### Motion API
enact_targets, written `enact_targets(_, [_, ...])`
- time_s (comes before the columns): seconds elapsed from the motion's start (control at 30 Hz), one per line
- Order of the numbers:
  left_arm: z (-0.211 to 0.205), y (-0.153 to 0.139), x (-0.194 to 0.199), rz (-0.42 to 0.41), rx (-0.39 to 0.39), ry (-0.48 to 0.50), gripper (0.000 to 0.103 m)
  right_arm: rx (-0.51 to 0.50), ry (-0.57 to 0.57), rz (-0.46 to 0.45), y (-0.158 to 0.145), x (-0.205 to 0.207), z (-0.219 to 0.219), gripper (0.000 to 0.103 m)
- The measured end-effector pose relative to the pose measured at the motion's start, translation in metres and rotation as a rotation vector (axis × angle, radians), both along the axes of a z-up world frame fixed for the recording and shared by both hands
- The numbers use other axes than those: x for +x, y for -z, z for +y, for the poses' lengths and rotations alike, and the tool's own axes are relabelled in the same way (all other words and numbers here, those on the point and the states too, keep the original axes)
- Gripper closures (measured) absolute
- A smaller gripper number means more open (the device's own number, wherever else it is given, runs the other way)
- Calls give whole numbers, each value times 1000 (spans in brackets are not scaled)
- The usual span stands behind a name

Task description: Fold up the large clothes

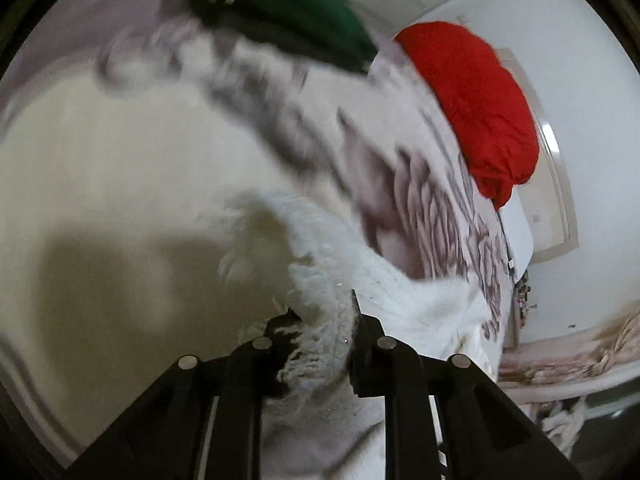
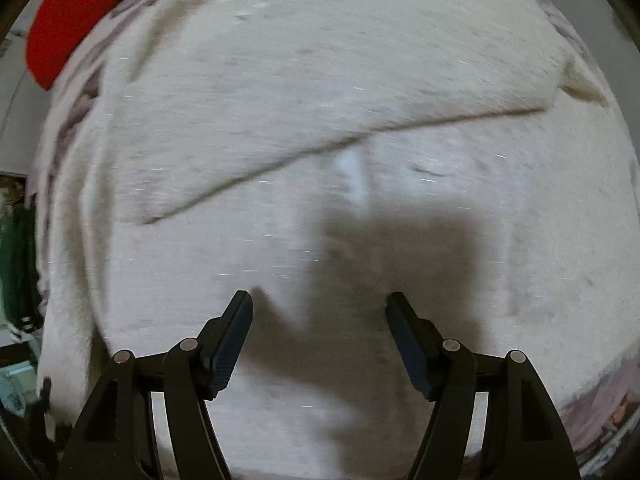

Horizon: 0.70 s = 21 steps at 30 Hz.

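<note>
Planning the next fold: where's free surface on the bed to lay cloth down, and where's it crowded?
Little bare bed shows. The white fuzzy garment fills the middle; only a strip of patterned bedspread shows beside it. Crowded past it: red garment and green garment. The left hand-held gripper grips the white garment's edge.

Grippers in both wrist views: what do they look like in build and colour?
The left gripper and right gripper share one design: matte black linkage arms, triangular cut-outs in the outer struts, round silver pivot pins. The right gripper's finger pads are dark blue and ribbed. No cables, markings or sleeves show.
</note>
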<state>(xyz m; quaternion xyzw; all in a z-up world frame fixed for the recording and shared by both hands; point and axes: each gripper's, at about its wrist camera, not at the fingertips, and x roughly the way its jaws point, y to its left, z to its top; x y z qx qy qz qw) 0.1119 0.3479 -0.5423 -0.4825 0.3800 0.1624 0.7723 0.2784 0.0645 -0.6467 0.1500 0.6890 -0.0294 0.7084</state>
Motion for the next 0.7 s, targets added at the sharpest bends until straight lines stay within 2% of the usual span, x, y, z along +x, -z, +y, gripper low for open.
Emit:
enact_targets(0.13, [47,17,29,40,68,39,88,20,-47,-36,-6,2,55,31])
enact_targets(0.23, [61,59,50,103,3,68,87,3,-91,-33,-1,9,89,31])
enact_targets(0.3, [66,84,56,150,-64,80,83,-20,-105,-24,7,27,100,31])
enact_targets(0.33, [65,83,52,140,-87,69,82,-21,-105,-26,16,40,93,31])
enact_targets(0.4, [64,73,44,126,-110,49,71,-20,-99,-30,18,45,94,31])
enact_targets(0.43, [62,69,39,130,-111,41,55,-10,-91,-33,18,48,88,31])
enact_targets(0.47, [61,63,32,128,-117,30,34,-1,-85,-35,22,54,84,30])
enact_targets(0.53, [57,48,14,117,-95,3,14,9,-75,-33,19,59,69,30])
enact_targets(0.6, [48,41,1,128,-81,-37,12,5,-70,-36,17,58,58,29])
enact_targets(0.67, [34,44,-8,146,-113,-75,12,-3,-57,-45,19,60,43,29])
enact_targets(0.7, [22,52,-13,154,-155,-97,12,-3,-50,-48,24,67,34,29])
